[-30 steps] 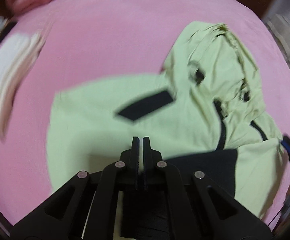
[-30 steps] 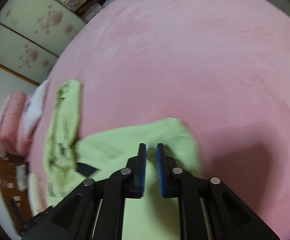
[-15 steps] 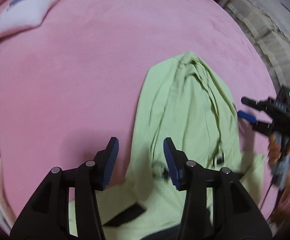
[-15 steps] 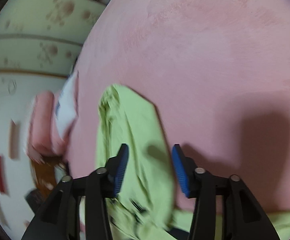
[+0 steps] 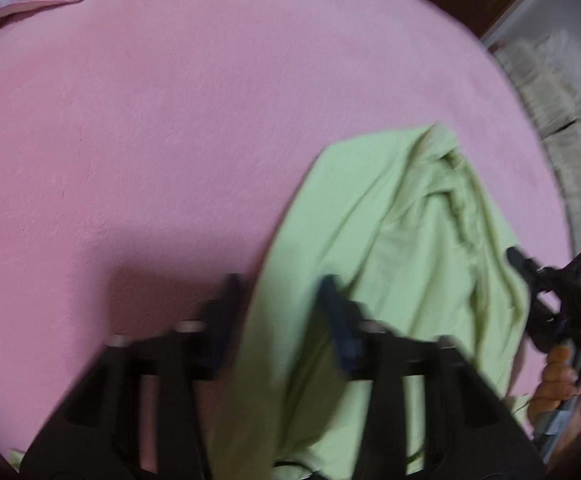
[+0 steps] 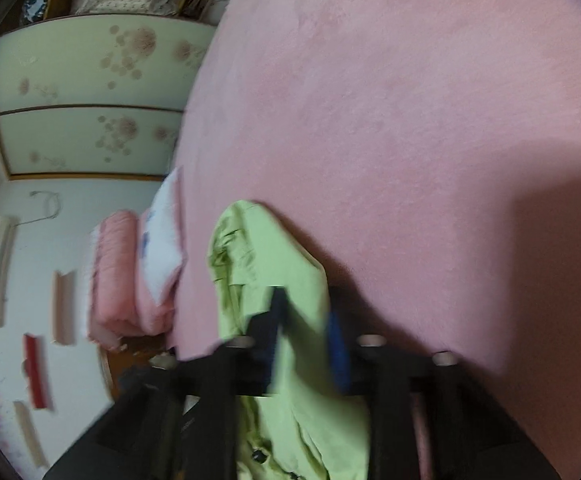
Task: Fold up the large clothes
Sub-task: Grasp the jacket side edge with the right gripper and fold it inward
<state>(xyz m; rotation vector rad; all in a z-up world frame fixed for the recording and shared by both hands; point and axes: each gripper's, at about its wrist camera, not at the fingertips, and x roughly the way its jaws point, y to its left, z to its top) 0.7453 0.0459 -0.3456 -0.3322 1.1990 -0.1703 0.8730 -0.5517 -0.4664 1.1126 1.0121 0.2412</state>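
Both tools are spread, pinching nothing: left tool [image 5: 278, 292], right tool [image 6: 306, 312]. Ahead of each, the green garment [image 5: 402, 240] lies rumpled on the pink bed [image 5: 170, 120]; most folding seems left.

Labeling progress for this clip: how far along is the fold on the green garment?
Done: the green garment lies on the pink blanket with one side apparently doubled over into a long band, wrinkled.
In hand: nothing; the left hand-held gripper and right hand-held gripper are both open above the cloth.
Left: smoothing and, probably, folding the band down to a compact stack.
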